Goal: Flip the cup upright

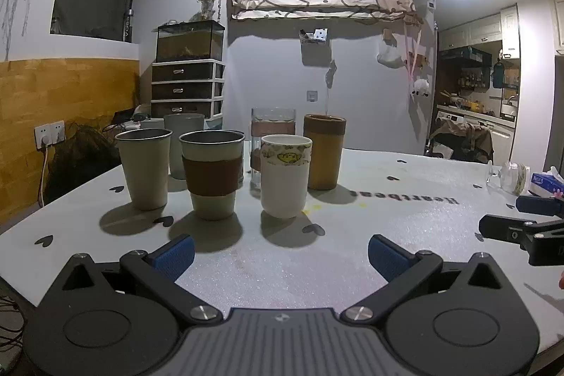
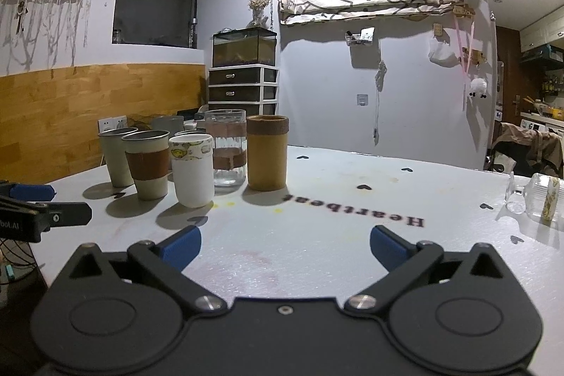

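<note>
A clear glass cup with a yellow patterned band [image 2: 541,198] lies on its side at the table's far right; it also shows in the left wrist view [image 1: 514,177]. My right gripper [image 2: 285,244] is open and empty above the white table [image 2: 317,235], well left of that cup. My left gripper [image 1: 280,254] is open and empty, facing a group of upright cups. Nearest is a white cup with a cartoon band [image 1: 285,175], beside a cup with a brown sleeve [image 1: 211,173].
A tan tall cup [image 1: 324,152], a glass [image 1: 271,143] and a plain grey-green cup [image 1: 144,168] stand in the group. A blue tissue pack [image 1: 546,184] lies at the far right. "Heartbeat" is printed on the table [image 2: 352,210]. The other gripper shows at each view's side [image 1: 525,228].
</note>
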Available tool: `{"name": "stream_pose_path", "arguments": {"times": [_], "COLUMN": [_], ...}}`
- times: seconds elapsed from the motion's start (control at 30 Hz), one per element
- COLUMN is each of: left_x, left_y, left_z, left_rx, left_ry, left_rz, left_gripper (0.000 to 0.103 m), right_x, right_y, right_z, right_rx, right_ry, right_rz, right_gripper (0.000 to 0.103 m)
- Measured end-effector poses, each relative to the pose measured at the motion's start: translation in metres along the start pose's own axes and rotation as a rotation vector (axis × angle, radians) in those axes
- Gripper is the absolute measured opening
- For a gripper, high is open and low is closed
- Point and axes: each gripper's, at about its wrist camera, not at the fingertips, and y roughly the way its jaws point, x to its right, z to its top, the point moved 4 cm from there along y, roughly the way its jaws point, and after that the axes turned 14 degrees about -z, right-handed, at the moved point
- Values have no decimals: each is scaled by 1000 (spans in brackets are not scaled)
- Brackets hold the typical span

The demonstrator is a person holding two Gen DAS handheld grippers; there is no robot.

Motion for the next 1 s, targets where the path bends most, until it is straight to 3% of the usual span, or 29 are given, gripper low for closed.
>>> {"name": "stream_pose_path", "arguments": {"times": [1.0], "left_x": [-2], "left_y": [-3], "left_z": [2], "left_rx": [6], "left_ry": [-1], "left_rz": [9], "left_gripper": [103], "right_x": [-2], "right_y": [-1], "right_z": [-1], "right_rx": [-3], "right_ry": [0], "right_rz": [1], "right_gripper": [103]}}
